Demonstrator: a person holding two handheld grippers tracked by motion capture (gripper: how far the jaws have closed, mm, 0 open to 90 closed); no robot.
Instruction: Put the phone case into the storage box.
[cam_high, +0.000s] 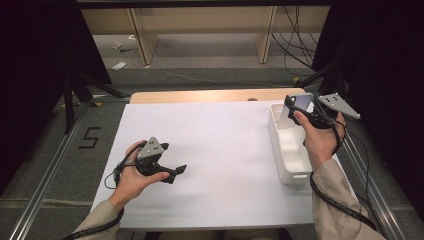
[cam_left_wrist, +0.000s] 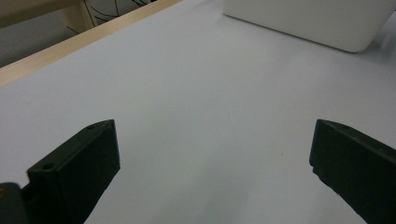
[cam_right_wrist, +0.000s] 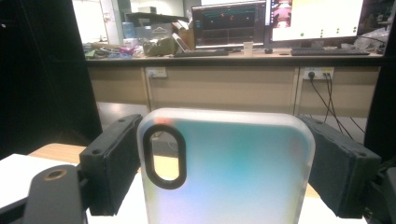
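A person sits at a table covered by a white sheet (cam_high: 215, 150), holding a two-jaw gripper in each hand; seen from the high view, the left gripper (cam_high: 172, 160) rests low over the sheet at the near left, cradled in the left hand (cam_high: 135, 177), its black jaws spread wide apart with nothing between them; the left gripper view confirms this, with bare white sheet lying in the broad gap between the two jaws and a corner of a white plastic bin (cam_left_wrist: 308, 23) farther off at the top right.

The right gripper (cam_high: 295, 107) is raised at the far right of the table, above the far end of the long white bin (cam_high: 290, 160) that stands along the sheet's right edge; the right hand (cam_high: 320, 140) grips it from below; its jaws are closed against the two long sides of a translucent phone case (cam_right_wrist: 229, 168), which stands upright between them; the case is frosted, tinted pale blue-green, with a black-rimmed oval camera cutout near its upper left corner; in the high view the case (cam_high: 297, 107) shows held over the bin, clear of the sheet.

Behind the case, the right gripper view shows a wooden counter carrying computer monitors (cam_right_wrist: 280, 21).
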